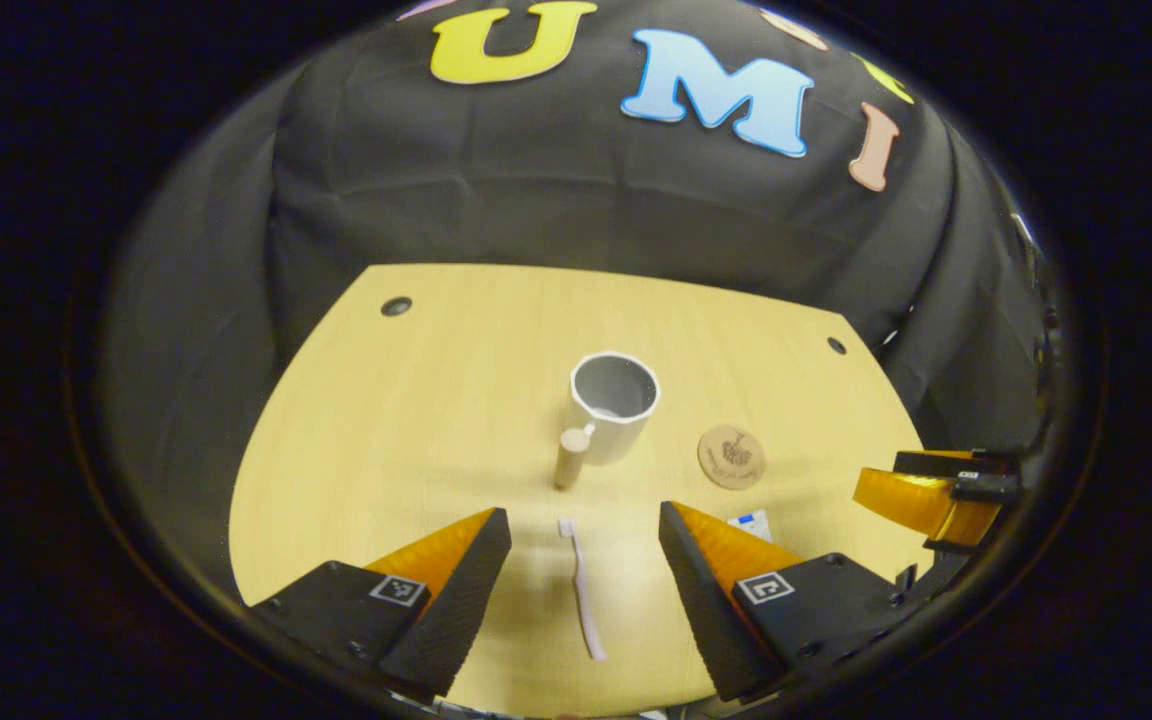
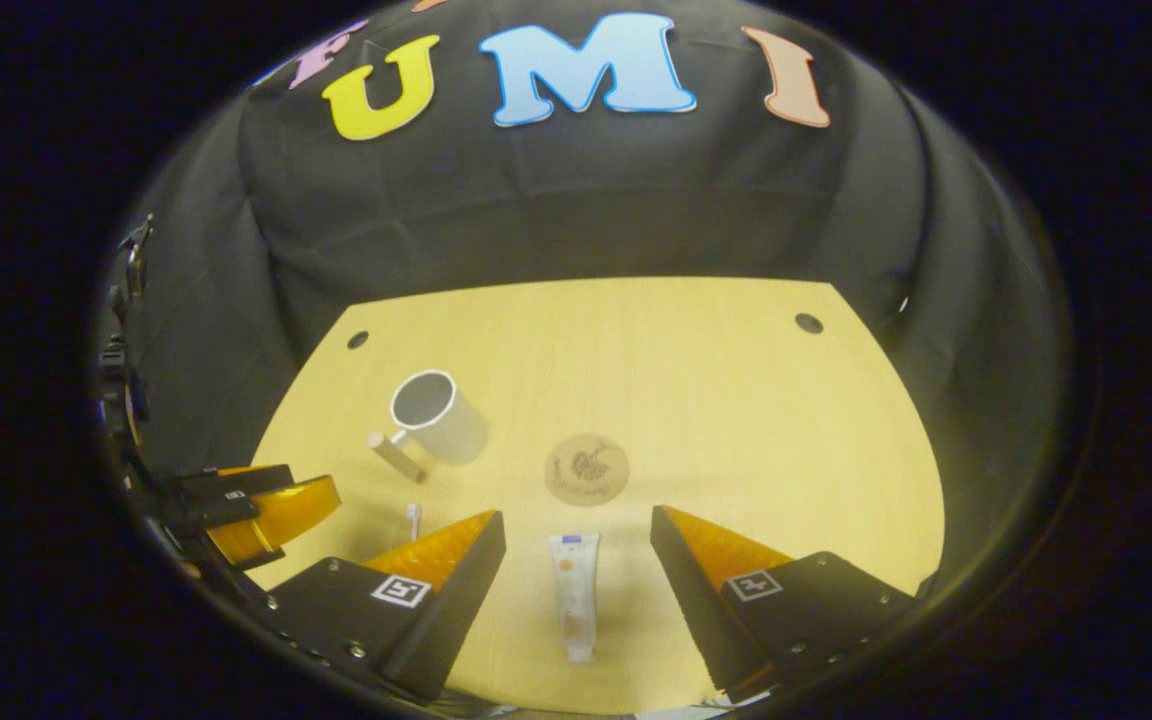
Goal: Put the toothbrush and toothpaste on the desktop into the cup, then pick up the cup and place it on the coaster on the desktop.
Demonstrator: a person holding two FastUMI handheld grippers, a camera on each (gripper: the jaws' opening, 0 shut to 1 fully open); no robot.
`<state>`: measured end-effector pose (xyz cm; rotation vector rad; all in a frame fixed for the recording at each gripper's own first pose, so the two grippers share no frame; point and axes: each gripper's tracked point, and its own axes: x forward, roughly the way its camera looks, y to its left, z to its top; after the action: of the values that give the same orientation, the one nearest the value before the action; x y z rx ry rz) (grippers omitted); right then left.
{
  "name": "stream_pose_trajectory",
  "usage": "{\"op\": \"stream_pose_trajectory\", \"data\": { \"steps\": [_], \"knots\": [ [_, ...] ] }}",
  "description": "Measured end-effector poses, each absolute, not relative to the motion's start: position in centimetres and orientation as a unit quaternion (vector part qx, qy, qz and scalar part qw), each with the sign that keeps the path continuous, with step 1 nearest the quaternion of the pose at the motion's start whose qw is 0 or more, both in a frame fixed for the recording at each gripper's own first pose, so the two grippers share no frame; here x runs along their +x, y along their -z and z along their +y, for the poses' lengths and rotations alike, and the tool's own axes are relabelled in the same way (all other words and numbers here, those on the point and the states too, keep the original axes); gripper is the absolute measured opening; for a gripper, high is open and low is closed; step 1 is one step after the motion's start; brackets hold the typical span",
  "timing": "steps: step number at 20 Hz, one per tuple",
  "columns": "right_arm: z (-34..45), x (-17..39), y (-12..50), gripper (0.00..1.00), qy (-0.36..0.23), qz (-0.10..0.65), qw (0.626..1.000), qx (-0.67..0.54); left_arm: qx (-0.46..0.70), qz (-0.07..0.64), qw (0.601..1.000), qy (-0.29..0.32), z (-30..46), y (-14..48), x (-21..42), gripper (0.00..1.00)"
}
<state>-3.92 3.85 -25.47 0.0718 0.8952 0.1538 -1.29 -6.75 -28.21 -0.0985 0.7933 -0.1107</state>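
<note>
A white cup (image 1: 614, 405) with a wooden handle (image 1: 570, 457) stands upright mid-table, also seen as the cup (image 2: 436, 415) in the right gripper view. A pale toothbrush (image 1: 582, 585) lies flat on the table between the fingers of my left gripper (image 1: 584, 540), which is open and held above it. A toothpaste tube (image 2: 573, 595) lies flat between the fingers of my right gripper (image 2: 576, 540), open too. The round brown coaster (image 1: 731, 456) sits right of the cup, coaster (image 2: 586, 469) just beyond the tube. The toothbrush head (image 2: 414, 516) peeks out beside a finger.
The light wooden table (image 2: 696, 400) has small dark holes (image 2: 808, 323) at its far corners and black cloth walls behind. The other gripper (image 1: 936, 495) shows at the right edge of the left gripper view, and one (image 2: 256, 505) at the left edge of the right gripper view.
</note>
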Motion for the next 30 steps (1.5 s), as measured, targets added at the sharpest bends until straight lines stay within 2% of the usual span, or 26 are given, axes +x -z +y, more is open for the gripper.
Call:
{"op": "stream_pose_trajectory", "data": {
  "steps": [2, 3, 8, 9, 10, 12, 13, 14, 15, 24, 27, 28, 29, 30],
  "knots": [
    [3.7, -4.8, 27.0, 0.92, -0.073, 0.451, 0.889, 0.033, -0.047, 0.417, 0.907, 0.049, -6.6, 30.4, -1.8, 0.94],
    [3.6, -5.0, 27.7, 0.92, -0.072, 0.46, 0.884, 0.032, -0.045, 0.431, 0.9, 0.047, -6.5, 31.4, -2.2, 0.98],
    [3.4, -6.4, 31.2, 0.93, -0.071, 0.515, 0.854, 0.025, -0.044, 0.484, 0.872, 0.053, -7.0, 35.0, -3.5, 0.98],
    [3.4, -6.8, 32.3, 0.92, -0.072, 0.527, 0.846, 0.02, -0.045, 0.495, 0.866, 0.052, -7.1, 35.7, -3.7, 0.94],
    [3.4, -7.2, 33.2, 0.92, -0.074, 0.541, 0.838, 0.016, -0.044, 0.506, 0.86, 0.048, -7.1, 36.5, -3.9, 0.98],
    [3.6, -7.9, 34.7, 0.92, -0.077, 0.562, 0.823, 0.011, -0.043, 0.526, 0.848, 0.042, -7.1, 38.1, -4.3, 0.98],
    [3.9, -8.2, 35.5, 0.92, -0.08, 0.569, 0.818, 0.01, -0.043, 0.535, 0.843, 0.039, -7.1, 38.8, -4.4, 0.94],
    [4.0, -8.5, 36.3, 0.92, -0.081, 0.578, 0.812, 0.007, -0.043, 0.546, 0.836, 0.037, -7.0, 39.6, -4.6, 1.0],
    [4.1, -8.9, 37.1, 0.92, -0.082, 0.587, 0.805, 0.003, -0.043, 0.555, 0.83, 0.033, -7.0, 40.4, -5.0, 0.98],
    [4.7, -10.2, 40.8, 0.92, -0.079, 0.628, 0.774, -0.04, -0.016, 0.598, 0.801, -0.004, -5.5, 44.0, -5.8, 0.98],
    [4.7, -10.5, 41.5, 0.92, -0.076, 0.634, 0.768, -0.049, -0.008, 0.599, 0.8, -0.012, -5.4, 44.0, -5.7, 0.94],
    [4.6, -10.4, 41.7, 0.92, -0.074, 0.634, 0.768, -0.054, -0.007, 0.601, 0.799, -0.013, -5.4, 44.0, -5.7, 0.87],
    [4.7, -10.4, 41.8, 0.92, -0.074, 0.634, 0.768, -0.054, -0.007, 0.601, 0.799, -0.013, -5.5, 44.0, -5.6, 0.87],
    [4.7, -10.3, 41.8, 0.92, -0.073, 0.633, 0.769, -0.053, -0.009, 0.601, 0.799, -0.015, -5.5, 44.1, -5.6, 0.94]
  ]
}}
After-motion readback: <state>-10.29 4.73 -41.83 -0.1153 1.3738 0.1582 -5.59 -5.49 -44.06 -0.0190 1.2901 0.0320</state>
